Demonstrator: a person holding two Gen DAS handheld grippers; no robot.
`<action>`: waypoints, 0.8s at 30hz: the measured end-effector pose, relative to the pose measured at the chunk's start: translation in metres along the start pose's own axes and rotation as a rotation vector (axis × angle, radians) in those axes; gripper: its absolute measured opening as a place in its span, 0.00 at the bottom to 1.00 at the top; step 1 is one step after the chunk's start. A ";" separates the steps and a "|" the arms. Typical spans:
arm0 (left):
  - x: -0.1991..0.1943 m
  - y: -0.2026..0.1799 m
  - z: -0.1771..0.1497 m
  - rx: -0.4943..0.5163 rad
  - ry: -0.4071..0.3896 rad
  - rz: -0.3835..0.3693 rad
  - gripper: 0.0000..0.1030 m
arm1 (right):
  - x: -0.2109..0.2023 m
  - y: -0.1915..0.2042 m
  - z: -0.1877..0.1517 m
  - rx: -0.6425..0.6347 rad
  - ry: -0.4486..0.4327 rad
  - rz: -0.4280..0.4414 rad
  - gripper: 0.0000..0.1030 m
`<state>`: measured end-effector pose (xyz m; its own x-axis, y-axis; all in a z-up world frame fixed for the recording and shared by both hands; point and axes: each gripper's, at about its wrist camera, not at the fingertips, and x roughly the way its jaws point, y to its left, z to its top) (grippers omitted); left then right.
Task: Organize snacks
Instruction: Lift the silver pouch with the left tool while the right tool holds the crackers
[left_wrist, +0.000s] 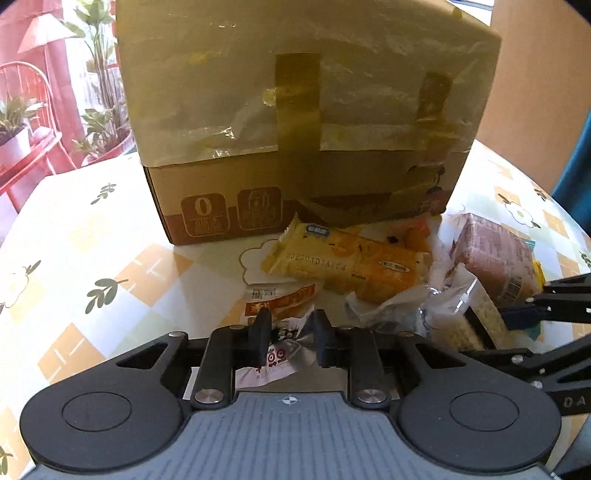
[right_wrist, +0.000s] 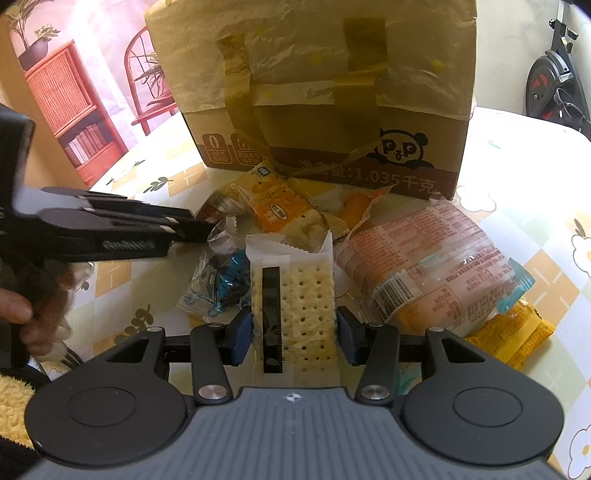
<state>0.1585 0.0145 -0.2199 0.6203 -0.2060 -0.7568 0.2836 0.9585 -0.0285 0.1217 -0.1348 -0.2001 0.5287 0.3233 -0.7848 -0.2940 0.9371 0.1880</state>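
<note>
While tilted down, claws (left_wrist: 290, 338) (right_wrist: 293, 332) grip packets.

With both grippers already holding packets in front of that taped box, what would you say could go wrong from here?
1. The left gripper pinches only a crumpled edge of the small silver packet, so it may slip out when lifted.
2. The right gripper squeezes the cracker pack across its width; the crackers could crack.
3. The cardboard box shows only a taped side here, so dropping snacks in may be awkward.
</note>
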 end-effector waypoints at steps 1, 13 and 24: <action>0.001 0.001 -0.001 -0.012 0.003 -0.003 0.24 | 0.000 0.000 0.000 0.001 0.000 0.001 0.48; -0.004 0.027 -0.001 -0.151 -0.014 -0.025 0.23 | 0.000 0.000 0.000 0.000 0.003 -0.001 0.48; -0.006 0.077 -0.013 -0.357 0.009 -0.014 0.33 | 0.001 0.000 0.001 -0.005 0.008 -0.001 0.48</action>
<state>0.1674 0.0924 -0.2260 0.6116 -0.2193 -0.7601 0.0175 0.9643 -0.2641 0.1225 -0.1346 -0.2001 0.5225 0.3209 -0.7899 -0.2975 0.9369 0.1837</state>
